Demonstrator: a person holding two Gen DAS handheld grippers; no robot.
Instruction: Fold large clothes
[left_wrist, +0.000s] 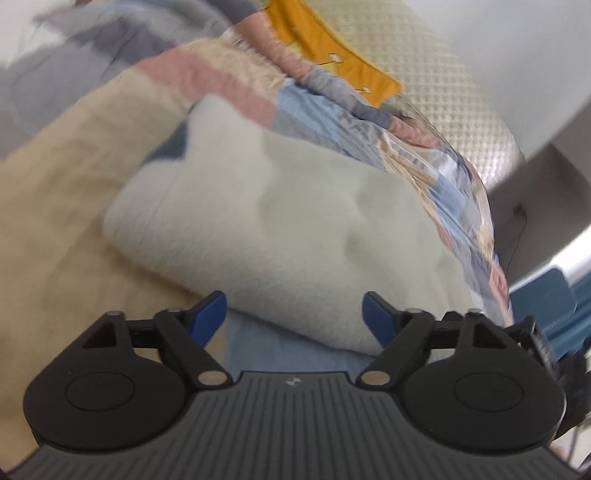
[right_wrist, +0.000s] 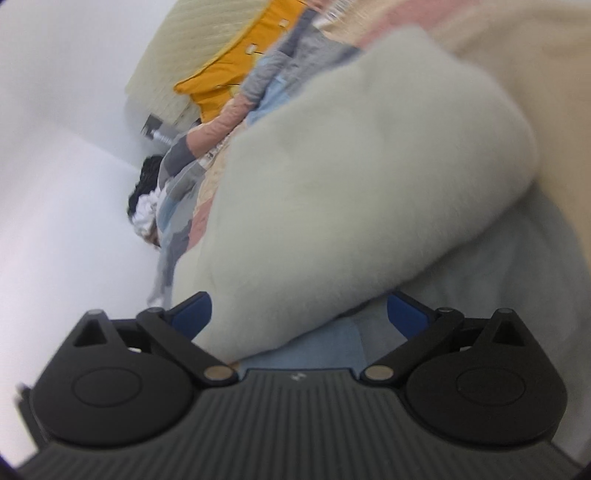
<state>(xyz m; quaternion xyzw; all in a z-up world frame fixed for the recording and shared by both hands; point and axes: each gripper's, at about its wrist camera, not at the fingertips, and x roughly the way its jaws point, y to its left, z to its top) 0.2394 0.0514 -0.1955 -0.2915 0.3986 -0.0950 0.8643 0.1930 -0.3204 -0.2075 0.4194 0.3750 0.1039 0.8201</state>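
The left gripper stands with its jaws spread wide and holds nothing; the near edge of the folded fleece garment sits between the blue fingertips without visible contact. The garment is a thick, pale, fluffy bundle that rests on the patchwork quilt covering the bed, with a light blue cloth showing just under its near edge. The right gripper is likewise fully spread and empty, and the garment fills the space ahead of it, one corner reaching down between the fingertips. Both views are blurred, so the exact layer count of the fold cannot be read. Likely faults from this state: closing either set of jaws on the edge risks catching only the top layer of fleece, which would peel the fold open on lifting. Closing too low risks pinching the blue cloth or the quilt together with the garment and dragging them along. Uneven lift between the two sides would skew the bundle, and the bulky pile may spring back and loosen the fold. The orange cushion lies well apart and poses no hazard.
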